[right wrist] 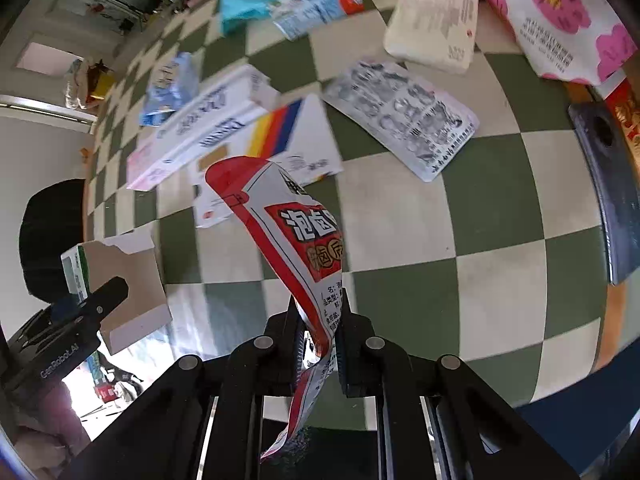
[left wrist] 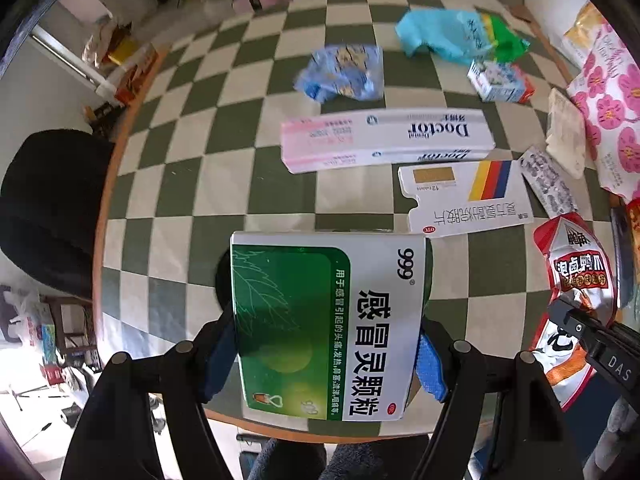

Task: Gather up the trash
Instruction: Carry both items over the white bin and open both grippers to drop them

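Observation:
My left gripper [left wrist: 326,344] is shut on a green and white medicine box [left wrist: 328,320] and holds it above the near edge of the checkered table [left wrist: 192,184]. The box also shows in the right wrist view [right wrist: 120,280], with the left gripper [right wrist: 86,308] on it. My right gripper [right wrist: 318,332] is shut on a red and white snack wrapper [right wrist: 296,240], lifted off the table; the wrapper also shows in the left wrist view [left wrist: 576,272]. More trash lies on the table: a long white Doctor box [left wrist: 384,140], a white box with coloured stripes [left wrist: 464,200], a blue wrapper [left wrist: 344,72].
A teal bag [left wrist: 440,36], a small carton [left wrist: 500,82], a foil blister sheet [right wrist: 404,116], a cream packet [right wrist: 434,20] and a pink flowered pack [right wrist: 552,12] lie at the far and right side. A dark flat object [right wrist: 612,184] lies at the right edge. A black chair [left wrist: 52,208] stands left.

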